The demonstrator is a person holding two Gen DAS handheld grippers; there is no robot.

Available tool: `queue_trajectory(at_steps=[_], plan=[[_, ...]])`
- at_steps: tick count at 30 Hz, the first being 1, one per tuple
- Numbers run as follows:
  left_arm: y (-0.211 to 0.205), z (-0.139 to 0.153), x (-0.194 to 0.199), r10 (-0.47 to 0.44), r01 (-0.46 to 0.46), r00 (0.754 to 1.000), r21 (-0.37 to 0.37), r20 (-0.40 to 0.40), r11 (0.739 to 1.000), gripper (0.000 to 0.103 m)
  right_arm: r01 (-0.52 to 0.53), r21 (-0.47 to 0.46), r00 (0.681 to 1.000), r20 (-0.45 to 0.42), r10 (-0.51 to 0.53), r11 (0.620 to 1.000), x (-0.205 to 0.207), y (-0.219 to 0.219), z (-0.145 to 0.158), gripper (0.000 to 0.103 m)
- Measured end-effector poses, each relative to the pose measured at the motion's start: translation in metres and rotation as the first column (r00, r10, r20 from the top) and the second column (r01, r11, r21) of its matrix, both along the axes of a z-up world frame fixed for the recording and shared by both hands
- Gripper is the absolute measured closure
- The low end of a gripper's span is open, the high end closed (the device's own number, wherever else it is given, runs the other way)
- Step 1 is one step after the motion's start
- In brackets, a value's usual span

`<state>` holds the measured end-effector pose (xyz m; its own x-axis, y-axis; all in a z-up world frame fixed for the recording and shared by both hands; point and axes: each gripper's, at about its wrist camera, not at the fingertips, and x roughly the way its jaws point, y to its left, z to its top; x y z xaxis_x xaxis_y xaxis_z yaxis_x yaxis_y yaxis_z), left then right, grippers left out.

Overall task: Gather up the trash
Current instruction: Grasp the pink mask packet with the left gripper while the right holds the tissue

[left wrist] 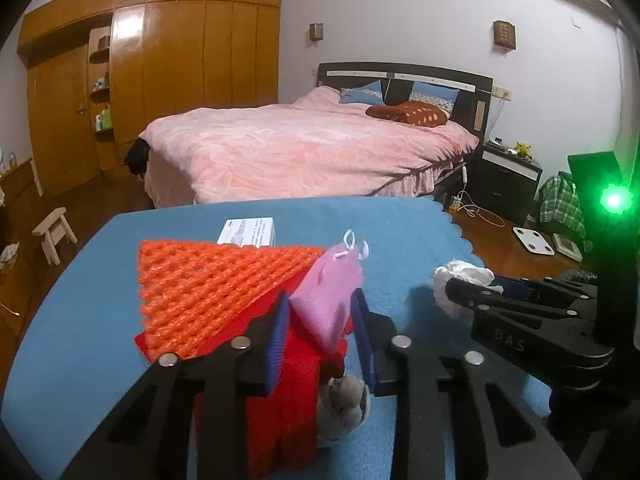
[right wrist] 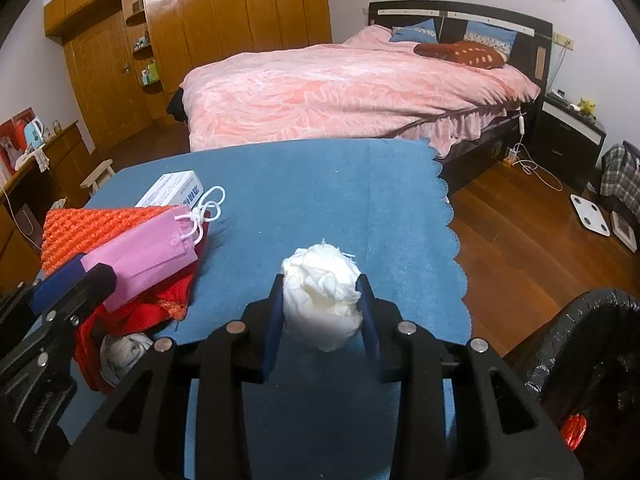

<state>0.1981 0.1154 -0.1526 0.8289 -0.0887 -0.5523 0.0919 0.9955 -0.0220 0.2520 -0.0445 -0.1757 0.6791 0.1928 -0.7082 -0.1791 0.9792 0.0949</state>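
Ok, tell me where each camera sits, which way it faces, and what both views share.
Left wrist: rides on the left claw, looking across the blue table toward the bed; its fingers pinch a pink mask, and the right claw shows at right.
Right wrist: rides on the right claw, facing the same way; it grips a white paper wad, with the left claw at left and a black bin at lower right.
Shared: table, bed, mask, wad, orange mesh, white box.
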Motion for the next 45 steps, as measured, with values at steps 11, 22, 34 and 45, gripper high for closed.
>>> queue_trajectory(at_steps=[11, 22, 34, 45], plan=[[-0.002, 0.006, -0.003, -0.011, 0.011, 1.0, -0.012, 0.021, 1.0, 0.096, 0.003, 0.017, 1.0, 0.018, -0.004, 1.0, -0.009, -0.002, 0.011, 0.069], [-0.014, 0.033, -0.018, -0.035, 0.038, 0.997, -0.042, 0.074, 0.998, 0.096, 0.024, 0.037, 0.997, 0.07, -0.027, 0.999, -0.029, -0.019, 0.039, 0.069], [-0.034, 0.052, -0.04, -0.064, 0.068, 0.995, -0.043, 0.081, 0.997, 0.096, 0.053, 0.05, 0.99, 0.131, -0.059, 0.997, -0.06, -0.052, 0.077, 0.069], [-0.071, 0.076, -0.058, -0.129, 0.134, 0.986, -0.05, 0.102, 0.99, 0.096, 0.105, 0.055, 0.977, 0.182, -0.113, 0.993, -0.1, -0.101, 0.106, 0.069]])
